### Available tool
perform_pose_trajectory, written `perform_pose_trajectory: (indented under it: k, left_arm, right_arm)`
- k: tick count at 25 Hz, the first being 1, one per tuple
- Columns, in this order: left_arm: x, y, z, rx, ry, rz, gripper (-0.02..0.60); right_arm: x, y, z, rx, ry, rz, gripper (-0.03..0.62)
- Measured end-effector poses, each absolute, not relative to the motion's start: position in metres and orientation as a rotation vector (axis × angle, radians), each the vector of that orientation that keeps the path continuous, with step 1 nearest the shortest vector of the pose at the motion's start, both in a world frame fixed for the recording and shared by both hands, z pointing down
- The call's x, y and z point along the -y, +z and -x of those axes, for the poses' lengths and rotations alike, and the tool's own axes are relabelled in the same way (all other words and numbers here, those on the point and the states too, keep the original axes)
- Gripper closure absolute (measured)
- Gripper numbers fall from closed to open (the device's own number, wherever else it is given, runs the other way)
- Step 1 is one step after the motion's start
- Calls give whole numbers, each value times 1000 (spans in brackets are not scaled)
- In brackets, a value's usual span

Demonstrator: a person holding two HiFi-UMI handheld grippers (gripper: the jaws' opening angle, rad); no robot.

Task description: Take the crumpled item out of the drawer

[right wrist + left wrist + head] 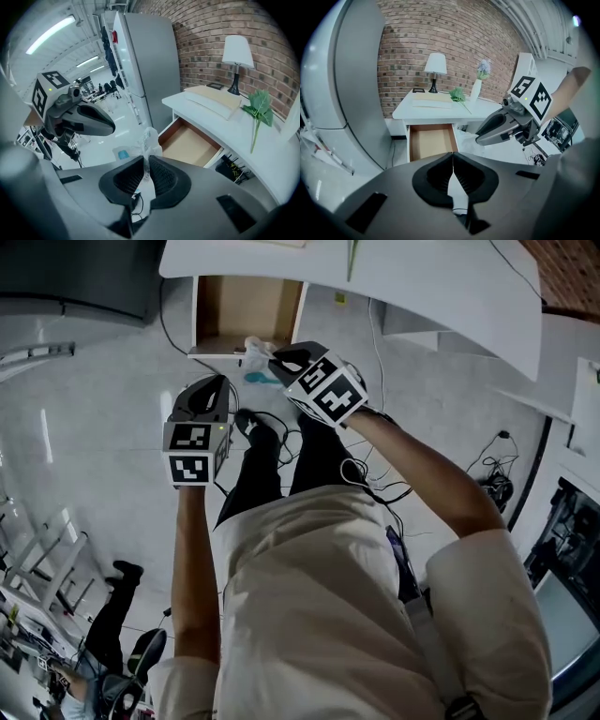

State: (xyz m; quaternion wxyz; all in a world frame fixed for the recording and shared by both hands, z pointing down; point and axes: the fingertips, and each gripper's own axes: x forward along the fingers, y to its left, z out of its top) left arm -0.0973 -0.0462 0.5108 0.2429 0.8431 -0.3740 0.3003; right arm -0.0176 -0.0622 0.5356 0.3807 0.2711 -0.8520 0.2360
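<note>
Gripping the crumpled item (pixel 149 139) in my right gripper (pixel 146 161): the fingers are pinched on its lower end, and the thin, whitish, see-through crumple sticks up past the tips. It is out of the drawer (pixel 190 146), hanging in the air in front of it and above the pale floor (pixel 103 427). The drawer stands pulled out from under the white surface (pixel 213 107), its brown bottom showing. A bit of blue shows just beside the crumple; I can't tell whether it belongs to it.

My left gripper (pixel 453 158) hangs beside the right one, apart from it, with its fingers closed tip to tip and holding nothing. From that side I look straight at the drawer's open front. On the surface stand a lamp (pixel 435 66) and a white vase (pixel 476 89), with a brick wall (pixel 454 37) behind.
</note>
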Motion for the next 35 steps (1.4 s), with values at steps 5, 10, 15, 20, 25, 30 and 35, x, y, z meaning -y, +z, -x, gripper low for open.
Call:
perform_pose_trajectory:
  k: [5,10,15,20,25,30,35]
  left_arm:
    - [53,490,83,1025,846,-2343,565]
    - [69,474,58,1035,812,-2380,565]
    - [76,462,44,1031,775,-2376,565]
    - [85,446,39,1026,753,-2383,565]
    - [91,431,39,1026,738,-2398,565]
    - [106,419,46,1048,691,-2400,565]
    - [109,402,58,1064,681,-2410,565]
  right_arm:
    - [73,506,4,2200,593,-697,530]
    - [86,480,-14,2226,579,-723,531]
    - [89,460,-28,2232,585,-776,530]
    - [89,434,-39,2240,585,-794,530]
    - [90,414,-44,2256,574,-829,530]
    - [108,397,-36,2282,543,-916,530]
    - [109,382,-25,2320,619,-1063,530]
